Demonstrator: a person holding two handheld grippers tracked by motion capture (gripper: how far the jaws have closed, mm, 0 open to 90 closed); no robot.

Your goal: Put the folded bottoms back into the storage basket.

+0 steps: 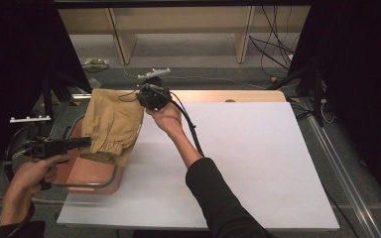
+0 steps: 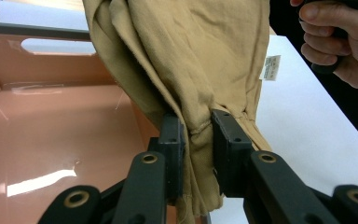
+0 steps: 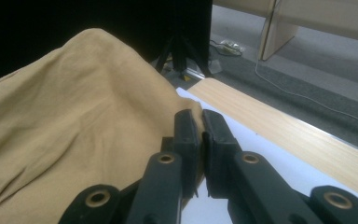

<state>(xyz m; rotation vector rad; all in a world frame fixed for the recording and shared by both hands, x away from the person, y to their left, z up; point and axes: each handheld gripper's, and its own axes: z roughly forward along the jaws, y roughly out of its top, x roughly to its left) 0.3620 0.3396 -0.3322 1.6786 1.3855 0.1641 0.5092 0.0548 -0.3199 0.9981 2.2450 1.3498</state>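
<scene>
Matt, creased tan cloth (image 2: 191,60) is being seen over a glossy pink plastic bin (image 2: 51,135) beside a smooth white tabletop (image 1: 238,163).

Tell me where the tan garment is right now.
In the high view the tan garment hangs at the table's left edge above the pink bin, pinched between the left gripper and right gripper.

A white sheet (image 1: 258,163) covers the table, leaving a wooden strip (image 1: 238,95) bare along the far edge. Beyond it lies grey carpet (image 1: 203,74), with a pale wooden shelf (image 1: 243,34) standing at the back. Loose cables (image 1: 273,44) run over the carpet near the shelf's right leg. A black stand (image 1: 317,84) rises just off the table's far right corner, and a metal rail (image 1: 347,183) runs along the floor on the right. Black curtains (image 1: 362,74) hang on both sides.
</scene>
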